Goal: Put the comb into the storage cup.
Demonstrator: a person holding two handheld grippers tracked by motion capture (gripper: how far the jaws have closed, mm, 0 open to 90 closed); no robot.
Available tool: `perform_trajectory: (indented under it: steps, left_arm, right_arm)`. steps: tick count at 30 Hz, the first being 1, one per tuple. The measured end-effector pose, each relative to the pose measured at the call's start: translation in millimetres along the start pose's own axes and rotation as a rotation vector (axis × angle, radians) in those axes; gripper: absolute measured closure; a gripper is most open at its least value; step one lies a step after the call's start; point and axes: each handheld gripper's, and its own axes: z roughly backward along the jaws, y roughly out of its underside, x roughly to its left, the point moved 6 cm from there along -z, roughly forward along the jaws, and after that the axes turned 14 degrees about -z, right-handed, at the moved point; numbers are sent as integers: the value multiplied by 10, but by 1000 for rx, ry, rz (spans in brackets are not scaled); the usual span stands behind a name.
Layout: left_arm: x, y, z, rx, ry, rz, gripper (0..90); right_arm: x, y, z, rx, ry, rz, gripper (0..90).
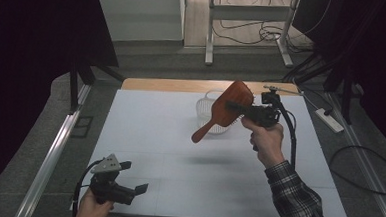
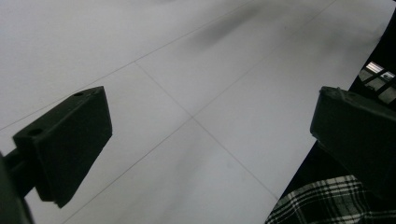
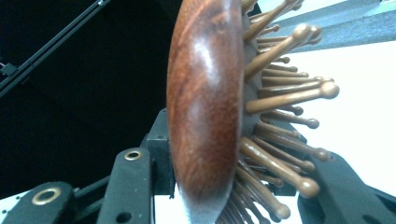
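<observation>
The right claw (image 1: 237, 109) is held up in the air over the far right part of the white worktop (image 1: 144, 136), in a hand (image 1: 264, 137) whose plaid sleeve (image 1: 296, 199) comes in from the near right corner. It is pinching a wooden hairbrush (image 1: 226, 112) by the head. In the right gripper view the jaws stand on either side of the brush (image 3: 203, 116), one against the smooth reddish-brown back and the other in among the round-tipped wooden bristles (image 3: 285, 100).

In the high view the brush hangs clear of the worktop, tilted, with its oval head up toward the far right and its handle pointing down toward the near left. A soft shadow (image 1: 211, 160) lies on the white surface on the near side of it. Just behind the brush, on the far part of the worktop, stands a clear ribbed container (image 1: 207, 106), partly hidden by the brush head.

The left claw (image 1: 134, 184) is low over the near left corner of the worktop, well apart from the brush, held level and pointing to the right. Its jaws are spread wide with nothing between them; in the left gripper view bare white worktop (image 2: 196, 93) and a bit of plaid cloth (image 2: 322, 205) show between the two black pads.
</observation>
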Motion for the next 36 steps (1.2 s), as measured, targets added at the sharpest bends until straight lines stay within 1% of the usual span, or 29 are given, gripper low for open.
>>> perform_trajectory:
  steps: [1,5,12,14,15,19,22,26,32,36]
  left_arm:
    - [2,21,25,4,-9,0,0]
    - [2,69,78,5,-20,11,0]
    - [-6,139,141,21,-40,12,0]
    - [-5,144,156,16,-43,16,0]
    - [0,152,175,11,-47,21,0]
    - [7,170,207,7,-53,31,0]
    - [12,186,232,10,-62,29,0]
    - [9,197,249,18,-71,25,0]
    - [7,204,270,8,-74,26,0]
    - [4,210,274,15,-75,29,0]
  right_arm:
    - [-2,-27,-3,-6,1,0,539]
    - [-12,-88,-5,-16,2,-2,538]
    - [-35,-211,-14,-45,18,-2,539]
    - [-38,-228,-18,-47,23,-1,538]
    - [-48,-266,-30,-50,33,1,539]
    - [-60,-321,-47,-57,41,-1,539]
    - [-72,-380,-64,-66,51,1,538]
    - [-89,-433,-78,-78,52,-8,538]
    - [-106,-510,-95,-90,65,-13,538]
    - [-112,-548,-101,-96,73,-12,538]
